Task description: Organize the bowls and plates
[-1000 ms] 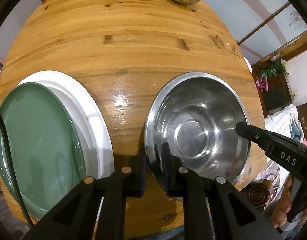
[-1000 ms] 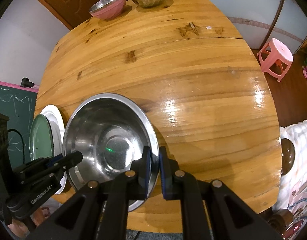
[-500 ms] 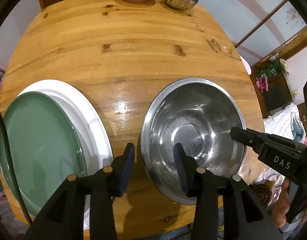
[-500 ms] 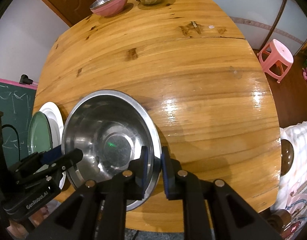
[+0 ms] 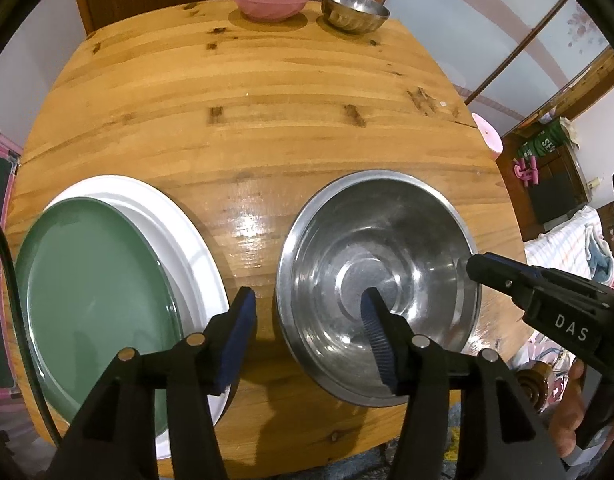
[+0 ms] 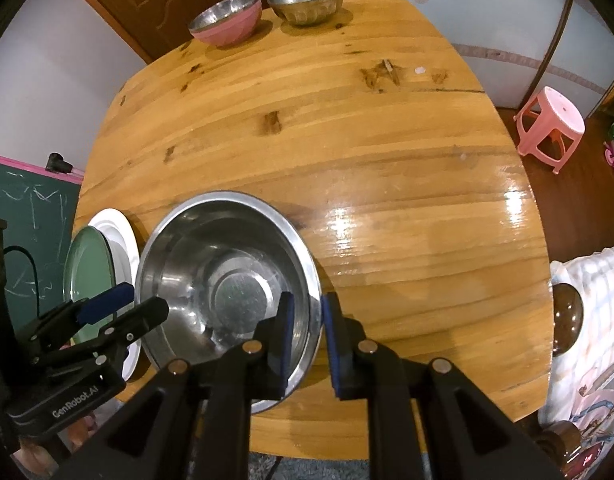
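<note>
Round steel bowl (image 5: 411,248) gleams beside glossy green plate (image 5: 95,292) on white plate (image 5: 187,224)

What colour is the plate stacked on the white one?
Green: the plate lies on the white plate, clearest in the left wrist view.

Both tongs are black plastic: left tongs (image 5: 307,334) and right tongs (image 6: 309,334) carry ribbed blue pads, silver rivets, and white "GenRobot.AI" and "DAS" lettering.
</note>
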{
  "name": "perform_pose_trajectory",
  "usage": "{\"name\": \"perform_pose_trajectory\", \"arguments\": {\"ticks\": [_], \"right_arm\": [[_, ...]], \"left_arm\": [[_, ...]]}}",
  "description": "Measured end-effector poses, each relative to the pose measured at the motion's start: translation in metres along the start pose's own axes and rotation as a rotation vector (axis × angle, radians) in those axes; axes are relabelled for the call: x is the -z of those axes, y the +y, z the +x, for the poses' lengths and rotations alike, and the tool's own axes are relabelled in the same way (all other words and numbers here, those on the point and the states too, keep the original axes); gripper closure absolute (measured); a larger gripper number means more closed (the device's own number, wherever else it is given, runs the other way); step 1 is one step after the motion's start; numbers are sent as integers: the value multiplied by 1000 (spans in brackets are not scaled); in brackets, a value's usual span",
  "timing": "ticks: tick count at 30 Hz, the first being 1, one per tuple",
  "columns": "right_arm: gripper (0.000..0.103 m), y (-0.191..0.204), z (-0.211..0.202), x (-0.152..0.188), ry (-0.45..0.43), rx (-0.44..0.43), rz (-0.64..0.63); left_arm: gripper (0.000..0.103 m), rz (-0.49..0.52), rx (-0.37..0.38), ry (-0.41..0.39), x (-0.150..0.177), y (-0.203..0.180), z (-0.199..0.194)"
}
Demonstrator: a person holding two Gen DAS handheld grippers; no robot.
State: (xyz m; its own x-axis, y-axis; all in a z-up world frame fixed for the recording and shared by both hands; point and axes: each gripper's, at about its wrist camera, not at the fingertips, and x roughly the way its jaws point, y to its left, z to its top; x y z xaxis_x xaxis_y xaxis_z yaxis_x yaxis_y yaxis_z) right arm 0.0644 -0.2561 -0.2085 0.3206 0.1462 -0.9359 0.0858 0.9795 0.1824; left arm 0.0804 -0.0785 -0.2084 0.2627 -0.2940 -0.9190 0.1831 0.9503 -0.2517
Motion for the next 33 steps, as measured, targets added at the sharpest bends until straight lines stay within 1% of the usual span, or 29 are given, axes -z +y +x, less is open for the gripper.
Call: {"name": "perform_pose_trajectory", "arguments": {"ticks": [3, 5, 11, 15, 18, 21, 22, 24, 25, 26, 29, 31, 33], "right_arm": [[87, 2, -6, 1, -17, -16, -5], [87, 4, -11, 1, -27, -19, -13], [87, 9, -23, 1, -56, -10, -30], [87, 13, -34, 0, -76, -8, -47], [87, 19, -46, -5, -93, 0, -75], [87, 23, -68, -15, -116, -5, -104], [87, 24, -77, -21, -132, 1, -115], [87, 27, -99, -31, -168, 10, -135], [87, 29, -115, -40, -191, 5, -146], [87, 30, -126, -46, -205, 1, -153], [87, 35, -165, -66, -269, -8, -172], [87, 40, -192, -83, -312, -16, -181], [87, 44, -211, -97, -334, -31, -183]], "left_arm": [[44, 9, -4, -23, 0, -1, -6], [40, 13, -10, -36, -1, -1, -10], [40, 5, 0, -80, -5, 2, -27], [39, -3, 7, -120, -8, 10, -48], [39, -13, 15, -145, -17, 14, -68], [39, -15, 24, -198, -31, 19, -102], [38, -9, 18, -230, -38, 20, -119], [33, 4, 12, -276, -47, 19, -143], [29, 13, 10, -303, -53, 18, -157], [27, 27, 4, -334, -60, 17, -172], [27, 68, -19, -409, -79, 10, -212], [26, 74, -25, -444, -93, 8, -234], [25, 78, -21, -465, -104, 7, -251]]}}
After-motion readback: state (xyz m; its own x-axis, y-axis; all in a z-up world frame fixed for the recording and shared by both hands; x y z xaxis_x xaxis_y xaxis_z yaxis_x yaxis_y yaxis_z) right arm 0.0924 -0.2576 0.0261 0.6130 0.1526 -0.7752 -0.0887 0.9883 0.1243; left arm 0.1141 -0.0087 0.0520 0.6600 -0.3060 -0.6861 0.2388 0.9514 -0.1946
